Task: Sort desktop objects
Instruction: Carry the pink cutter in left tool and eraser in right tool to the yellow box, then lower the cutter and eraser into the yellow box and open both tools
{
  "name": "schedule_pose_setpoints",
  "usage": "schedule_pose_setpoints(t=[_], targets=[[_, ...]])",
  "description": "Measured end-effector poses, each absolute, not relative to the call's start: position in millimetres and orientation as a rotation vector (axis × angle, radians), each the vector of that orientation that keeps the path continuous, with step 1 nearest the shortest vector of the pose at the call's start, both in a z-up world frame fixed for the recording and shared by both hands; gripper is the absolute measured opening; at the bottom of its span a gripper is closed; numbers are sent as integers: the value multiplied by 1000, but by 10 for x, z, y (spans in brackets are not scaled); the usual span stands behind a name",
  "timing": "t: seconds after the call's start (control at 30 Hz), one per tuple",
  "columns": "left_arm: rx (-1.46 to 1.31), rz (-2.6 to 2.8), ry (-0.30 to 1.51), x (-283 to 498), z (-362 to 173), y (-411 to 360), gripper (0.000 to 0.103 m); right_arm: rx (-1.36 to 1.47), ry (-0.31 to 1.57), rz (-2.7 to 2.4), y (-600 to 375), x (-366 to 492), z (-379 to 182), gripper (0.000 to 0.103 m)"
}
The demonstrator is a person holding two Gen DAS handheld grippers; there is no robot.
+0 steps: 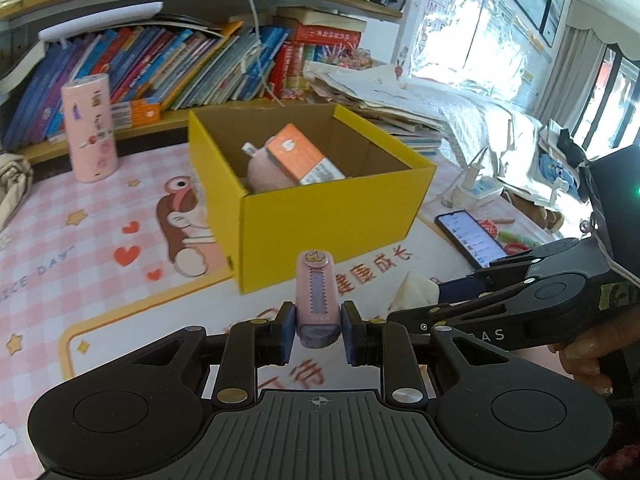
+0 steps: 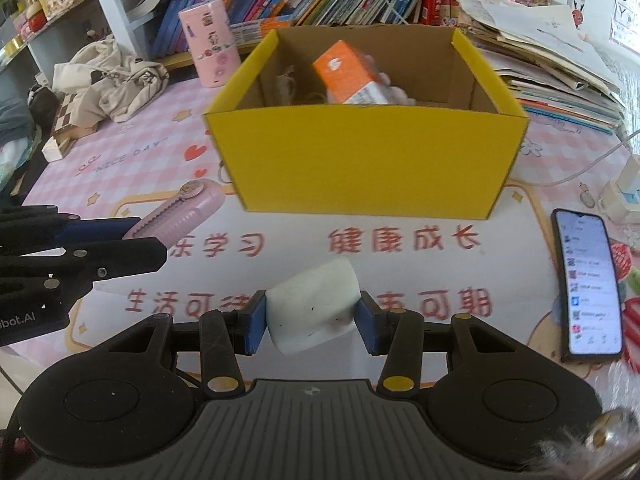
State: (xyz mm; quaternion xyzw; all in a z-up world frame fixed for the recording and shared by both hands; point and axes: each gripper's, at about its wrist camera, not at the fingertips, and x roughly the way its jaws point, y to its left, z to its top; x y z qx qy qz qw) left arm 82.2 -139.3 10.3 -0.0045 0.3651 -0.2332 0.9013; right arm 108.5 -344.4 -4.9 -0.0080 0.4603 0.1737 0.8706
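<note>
The yellow box (image 2: 366, 160) stands on the pink desk mat (image 2: 120, 160) with an orange carton (image 2: 346, 76) and a pinkish soft thing (image 1: 266, 174) already lying inside it, so part of the sorting shows as done. Two more things are in the air on the near side of the box, at about 6 o'clock from it. The left gripper (image 1: 318, 326) is clamped on a slim pink gadget with a toothed strip (image 1: 316, 294), held upright between its blue pads. The right gripper (image 2: 312, 320) is closed on a white block (image 2: 314, 306), tilted a little between its pads. Neither thing is over the box opening yet; both hang short of its near wall. My reading is that these two remain to go in. Farther out, a pink cylinder (image 2: 210, 42) stands at roughly 10 o'clock from the box, a phone (image 2: 588, 280) lies at about 4 o'clock, and a crumpled cloth (image 2: 116, 76) sits at 9 o'clock. Whether those belong to the sort, I cannot tell.
</note>
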Motion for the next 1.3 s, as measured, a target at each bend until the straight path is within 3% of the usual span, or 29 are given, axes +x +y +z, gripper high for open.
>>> schedule_pose_setpoints(t=[0.47,0.87,1.07,1.3], targets=[[23,-476,693,997,313,-1985,23,11,916,426,-4042,1300,146,43],[37,-390,509,1366,803,-2104,23,20,706,502,-4251,1767,734,43],[31,-322,545,1679,707,-2051,23,-26,645,527,-4097,2229,818,43],[33,-256,607,1965,486,-1979,23,-146,695,543,-3821,2758,547,43]])
